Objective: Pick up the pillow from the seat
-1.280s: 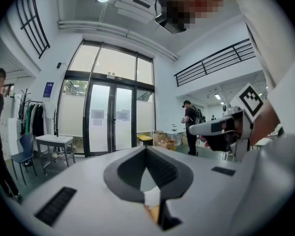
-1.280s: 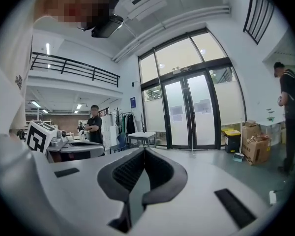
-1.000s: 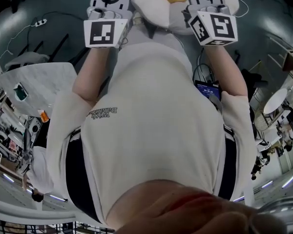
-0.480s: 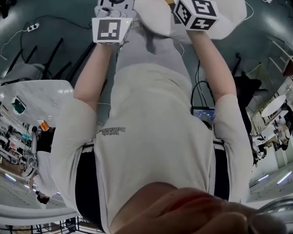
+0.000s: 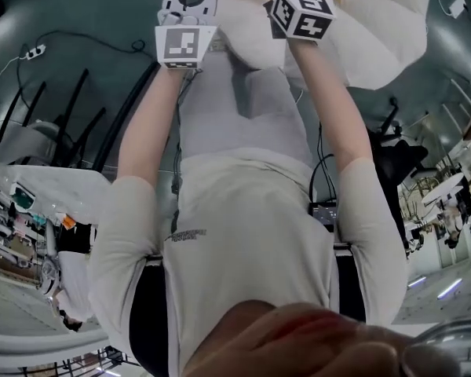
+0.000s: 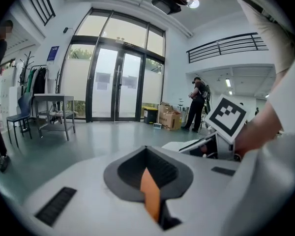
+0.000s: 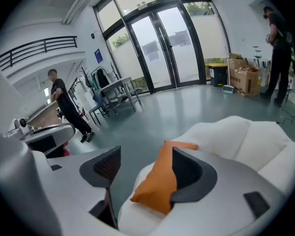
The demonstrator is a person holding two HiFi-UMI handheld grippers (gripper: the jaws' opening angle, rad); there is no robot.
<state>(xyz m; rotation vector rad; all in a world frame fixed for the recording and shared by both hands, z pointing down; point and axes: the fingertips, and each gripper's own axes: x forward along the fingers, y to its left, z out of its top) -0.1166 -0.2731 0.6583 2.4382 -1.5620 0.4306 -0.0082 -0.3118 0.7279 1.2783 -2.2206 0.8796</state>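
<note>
Between left gripper (image 6: 147, 157) jaws, orange pillow (image 6: 150, 198) edge (pinched tight)

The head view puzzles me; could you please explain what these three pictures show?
A person holds a two-jaw gripper in each hand. The head view looks down from a camera on their head; the other two come from cameras riding on the grippers. The left gripper is shut on an edge of the orange pillow. The right gripper has just been opening its jaws; the pillow lies between them, against one jaw, unpinched. Beyond lies the white seat.
</note>
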